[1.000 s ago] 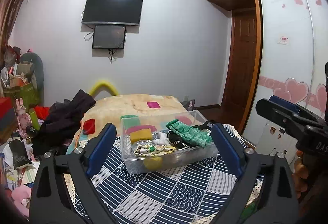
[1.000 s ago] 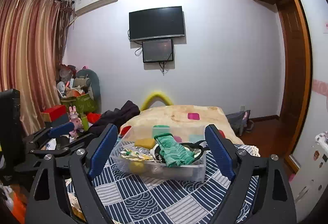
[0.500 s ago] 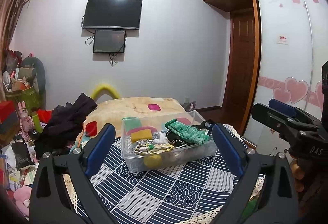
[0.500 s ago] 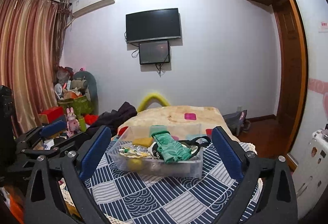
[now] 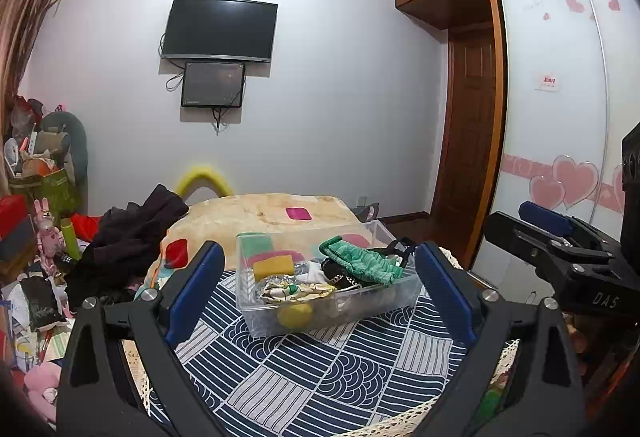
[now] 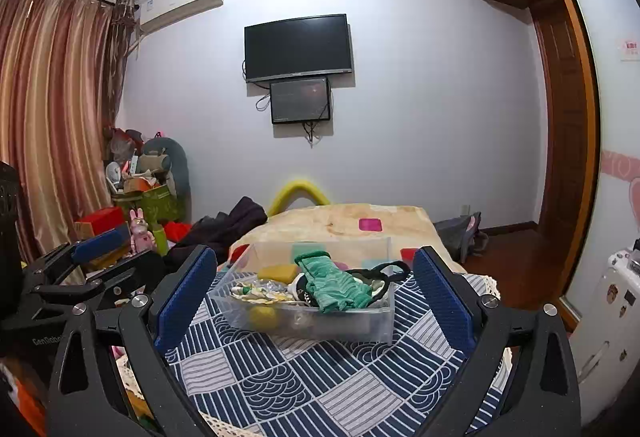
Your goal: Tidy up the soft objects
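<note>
Both the left gripper (image 5: pixel 318 289) and right gripper (image 6: pixel 316 291) are hanging wide and empty, having backed slightly away from the clear bin (image 5: pixel 320 311) of soft things on the near bed, suggesting sorting is finishing.

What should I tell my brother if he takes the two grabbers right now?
Left gripper: open, holding nothing. Right gripper: open, holding nothing. Both hang above the patterned cloth, short of the clear bin.
In the bin: green knit piece draped over the top, yellow sponge, yellow ball, other small fabrics.
Done: nothing clearly. Left: probably sorting the bin's contents.
</note>
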### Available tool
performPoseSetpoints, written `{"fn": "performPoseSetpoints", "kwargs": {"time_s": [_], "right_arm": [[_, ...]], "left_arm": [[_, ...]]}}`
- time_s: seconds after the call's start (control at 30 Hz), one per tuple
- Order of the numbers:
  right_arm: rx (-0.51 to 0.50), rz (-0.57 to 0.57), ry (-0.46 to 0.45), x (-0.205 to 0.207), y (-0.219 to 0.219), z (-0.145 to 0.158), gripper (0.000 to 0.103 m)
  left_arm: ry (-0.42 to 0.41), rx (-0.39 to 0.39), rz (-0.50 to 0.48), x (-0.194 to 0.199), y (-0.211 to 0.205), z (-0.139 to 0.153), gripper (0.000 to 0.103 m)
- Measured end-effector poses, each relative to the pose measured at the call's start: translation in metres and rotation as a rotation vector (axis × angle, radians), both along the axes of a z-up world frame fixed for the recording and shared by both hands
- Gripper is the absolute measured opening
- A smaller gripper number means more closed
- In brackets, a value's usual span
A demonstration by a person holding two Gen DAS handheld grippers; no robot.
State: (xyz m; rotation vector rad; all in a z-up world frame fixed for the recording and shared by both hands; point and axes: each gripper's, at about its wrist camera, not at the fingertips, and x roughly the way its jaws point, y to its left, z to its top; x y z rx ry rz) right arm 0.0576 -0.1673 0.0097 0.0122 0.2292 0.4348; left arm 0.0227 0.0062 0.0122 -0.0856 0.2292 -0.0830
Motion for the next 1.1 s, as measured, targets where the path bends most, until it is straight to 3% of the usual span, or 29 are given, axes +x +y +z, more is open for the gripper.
{"fn": "performPoseSetpoints", "kwargs": {"time_s": [1.1], "right_arm": [[-0.002,0.003,0.009,-0.0004,-0.0016,0.0016,0.099]], "left_arm": [[0.006,-0.006,0.011,0.0033,0.0007,-0.0022,0.1]]}}
